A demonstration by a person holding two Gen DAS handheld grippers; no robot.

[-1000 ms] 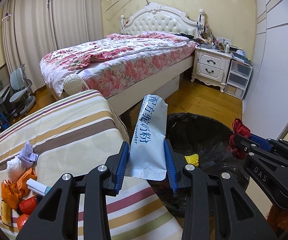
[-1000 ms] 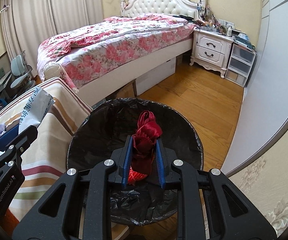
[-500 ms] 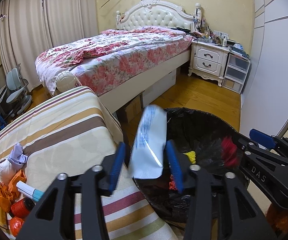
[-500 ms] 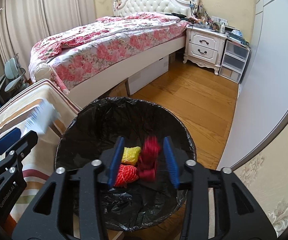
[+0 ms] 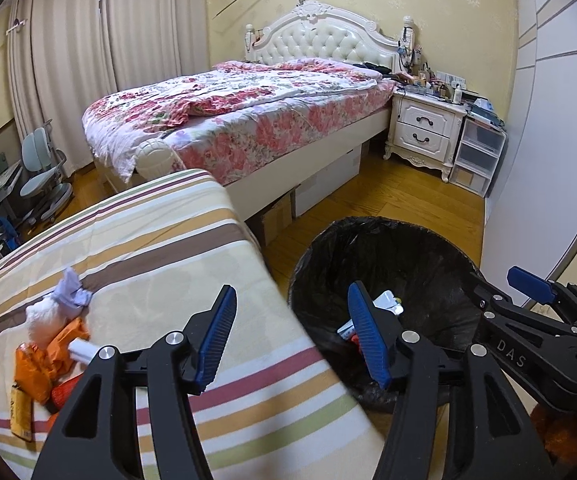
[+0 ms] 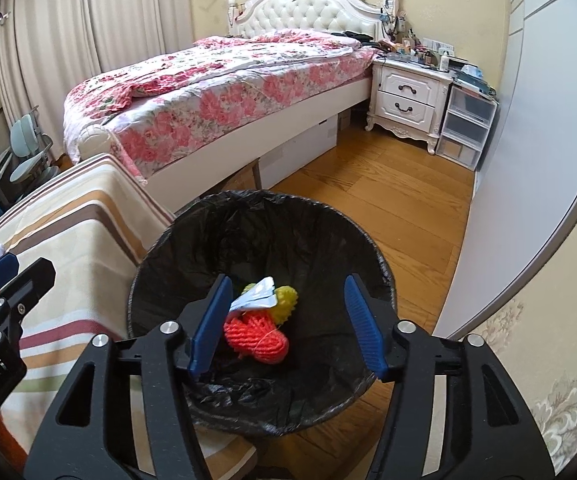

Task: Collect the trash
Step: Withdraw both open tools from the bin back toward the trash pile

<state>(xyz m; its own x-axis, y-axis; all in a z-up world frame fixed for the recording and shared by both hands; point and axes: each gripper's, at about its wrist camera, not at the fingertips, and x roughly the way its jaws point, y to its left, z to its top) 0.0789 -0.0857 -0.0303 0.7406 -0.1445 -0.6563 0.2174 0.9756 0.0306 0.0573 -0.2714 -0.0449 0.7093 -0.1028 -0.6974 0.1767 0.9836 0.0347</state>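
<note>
I had both tongs opening with nothing between them, the right tongs (image 6: 288, 324) above the bin (image 6: 352, 236) holding the white packet (image 6: 258, 296) and red netting (image 6: 256, 336), the left tongs (image 5: 292, 336) at its nine o'clock over the striped worktop (image 5: 148, 248) where more trash (image 5: 48, 344) lay.

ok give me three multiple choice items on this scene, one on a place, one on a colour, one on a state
1. Where does the white packet lie?
A. on the floral bed
B. in the bin
C. on the nightstand

2. What colour is the liner of the bin?
A. black
B. white
C. green

3. What is between the pads of the right gripper?
A. a red net
B. a bottle
C. nothing

Answers: 1 B, the packet rests on the netting inside the bin. 2 A, the liner over the rim is black. 3 C, its jaws are opening with only air between them.
</note>
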